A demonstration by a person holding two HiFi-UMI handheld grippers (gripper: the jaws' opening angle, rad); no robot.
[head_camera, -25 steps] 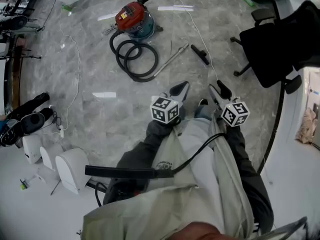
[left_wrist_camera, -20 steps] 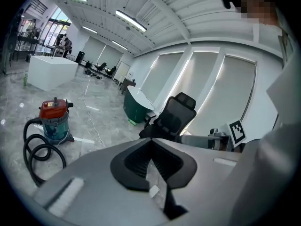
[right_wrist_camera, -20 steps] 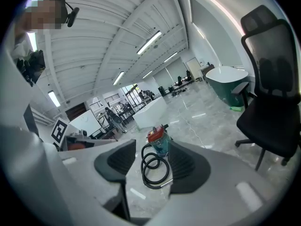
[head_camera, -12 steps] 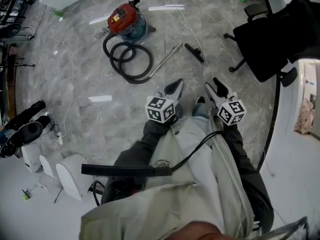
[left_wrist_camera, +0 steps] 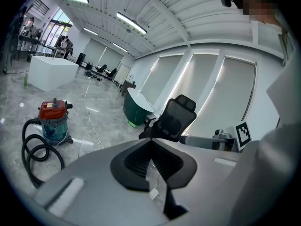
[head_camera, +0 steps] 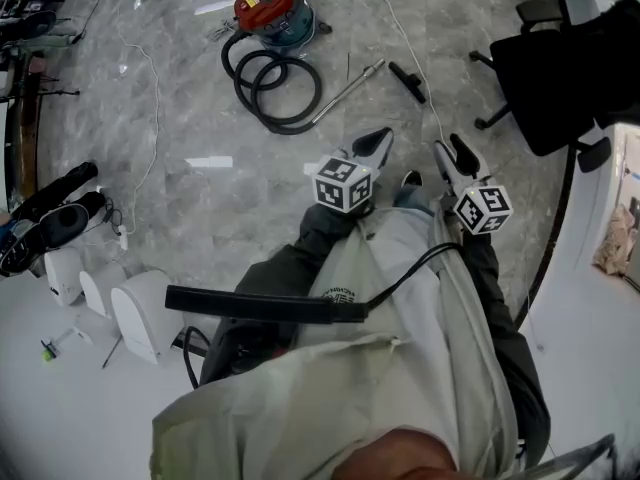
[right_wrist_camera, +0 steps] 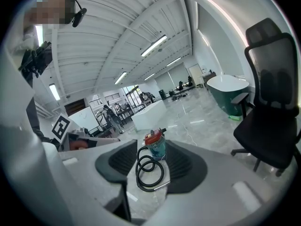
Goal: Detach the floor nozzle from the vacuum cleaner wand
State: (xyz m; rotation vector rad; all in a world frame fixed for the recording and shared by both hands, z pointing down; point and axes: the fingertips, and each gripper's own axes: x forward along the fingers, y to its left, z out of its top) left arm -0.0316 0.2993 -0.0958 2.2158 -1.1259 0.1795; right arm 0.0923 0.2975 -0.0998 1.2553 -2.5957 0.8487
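1. Left gripper (head_camera: 376, 144): jaws fully together, holding nothing.
2. Right gripper (head_camera: 452, 154): jaws wide apart and have just been closing a little; nothing is between them.
3. Nozzle (head_camera: 405, 81): lies on the floor (head_camera: 200, 118) at 12 o'clock from the grippers, well apart from both, just beside the wand (head_camera: 345, 90) tip. Whether they are joined cannot be told.
4. Handling (judged): the nozzle is light, rigid plastic; take its neck. The wand is stiff, smooth metal and likely slippery; clamp it near the tip.

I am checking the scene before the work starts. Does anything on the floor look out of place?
Yes: the black floor nozzle lies on the floor beside the tip of the wand, with a gap between them, so it looks already detached.
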